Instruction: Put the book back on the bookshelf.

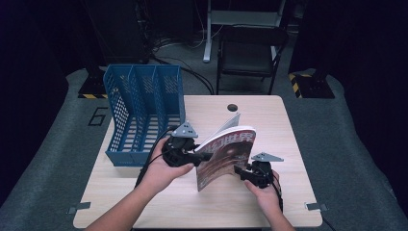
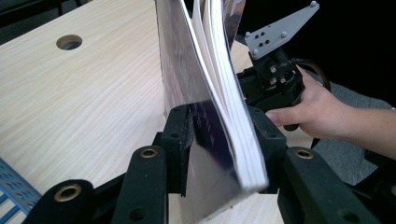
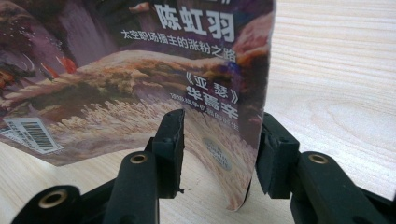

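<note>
Two grippers, left gripper (image 1: 204, 156), right gripper (image 1: 239, 170) (both clamped), upright magazine (image 1: 226, 156), table (image 1: 269, 120)

One magazine (image 1: 226, 156), one blue file rack (image 1: 144, 113), two grippers, one table (image 1: 269, 115), one chair (image 1: 250, 53).

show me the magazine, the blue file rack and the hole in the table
magazine (image 1: 226, 156), high view, on its front cover
blue file rack (image 1: 126, 158), high view, on its low front wall
table hole (image 2: 69, 42), left gripper view, on the hole's dark middle
</note>
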Action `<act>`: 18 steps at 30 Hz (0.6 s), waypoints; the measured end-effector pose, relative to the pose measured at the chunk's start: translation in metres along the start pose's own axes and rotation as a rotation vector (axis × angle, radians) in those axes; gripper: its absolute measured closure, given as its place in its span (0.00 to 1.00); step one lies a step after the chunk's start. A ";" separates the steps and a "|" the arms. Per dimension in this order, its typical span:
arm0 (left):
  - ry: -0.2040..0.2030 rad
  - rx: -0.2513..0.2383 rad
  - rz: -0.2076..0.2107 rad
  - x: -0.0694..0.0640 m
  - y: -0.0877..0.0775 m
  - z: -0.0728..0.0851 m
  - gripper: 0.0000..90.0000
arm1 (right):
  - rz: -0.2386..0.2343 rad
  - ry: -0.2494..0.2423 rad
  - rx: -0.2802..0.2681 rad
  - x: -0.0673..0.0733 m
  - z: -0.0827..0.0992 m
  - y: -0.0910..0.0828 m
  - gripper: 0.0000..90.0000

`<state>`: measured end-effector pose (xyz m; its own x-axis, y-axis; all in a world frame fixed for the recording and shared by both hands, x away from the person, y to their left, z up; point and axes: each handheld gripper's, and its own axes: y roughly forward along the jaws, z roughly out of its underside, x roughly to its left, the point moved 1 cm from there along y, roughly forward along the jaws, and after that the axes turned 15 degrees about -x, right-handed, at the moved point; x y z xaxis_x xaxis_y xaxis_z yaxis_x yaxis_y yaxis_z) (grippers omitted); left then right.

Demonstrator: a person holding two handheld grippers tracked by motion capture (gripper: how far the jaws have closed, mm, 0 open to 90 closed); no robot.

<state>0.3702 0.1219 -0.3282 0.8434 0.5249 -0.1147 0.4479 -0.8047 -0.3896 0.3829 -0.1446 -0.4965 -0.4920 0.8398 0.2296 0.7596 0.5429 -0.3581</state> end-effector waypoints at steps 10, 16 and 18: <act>-0.013 0.049 -0.010 -0.001 0.007 -0.014 0.73 | 0.003 0.009 0.000 0.001 0.000 0.000 0.63; -0.015 0.076 -0.013 0.000 0.015 -0.019 0.75 | 0.003 0.007 -0.002 0.001 0.000 -0.001 0.63; -0.034 0.079 -0.019 0.000 0.018 -0.020 0.75 | 0.004 0.008 -0.003 0.001 0.000 -0.001 0.63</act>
<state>0.3844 0.1025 -0.3169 0.8239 0.5500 -0.1370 0.4376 -0.7708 -0.4630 0.3816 -0.1439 -0.4962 -0.4858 0.8417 0.2356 0.7627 0.5399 -0.3561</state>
